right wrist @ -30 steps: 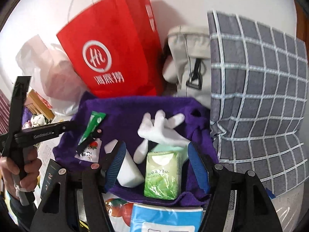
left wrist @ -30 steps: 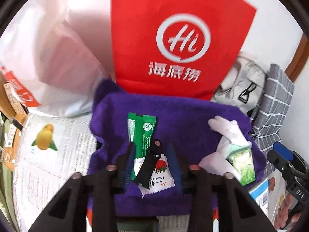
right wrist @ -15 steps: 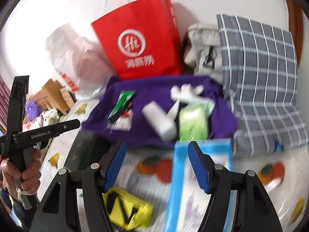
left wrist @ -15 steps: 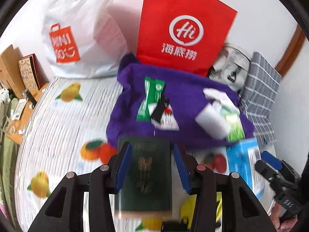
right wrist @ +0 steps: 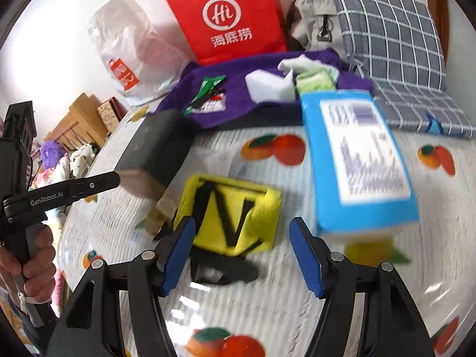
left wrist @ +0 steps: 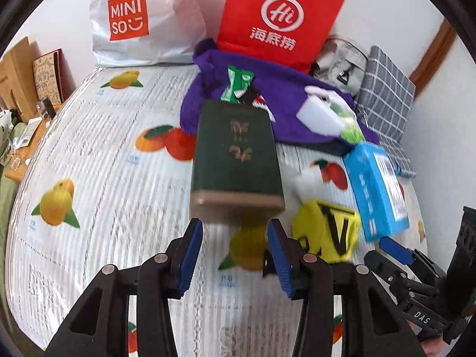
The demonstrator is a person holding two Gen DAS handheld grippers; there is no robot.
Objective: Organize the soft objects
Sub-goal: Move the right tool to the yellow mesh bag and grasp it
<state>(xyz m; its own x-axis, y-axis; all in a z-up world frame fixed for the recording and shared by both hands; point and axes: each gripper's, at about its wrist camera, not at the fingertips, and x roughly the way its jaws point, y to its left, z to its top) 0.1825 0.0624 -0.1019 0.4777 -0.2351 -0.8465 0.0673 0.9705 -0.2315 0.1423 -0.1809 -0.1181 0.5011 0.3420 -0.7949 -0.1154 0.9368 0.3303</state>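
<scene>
**Both grippers spread above the fruit-print cloth**

The left gripper [left wrist: 235, 250] is spread, holding nothing, just short of a dark green box [left wrist: 236, 154]. The right gripper [right wrist: 241, 250] is spread too, with the yellow soft block [right wrist: 232, 217] lying just ahead between its blue fingers [right wrist: 177, 253]. The purple towel [right wrist: 238, 74] beyond carries 1 white sponge [right wrist: 267, 86] and packets.
</scene>
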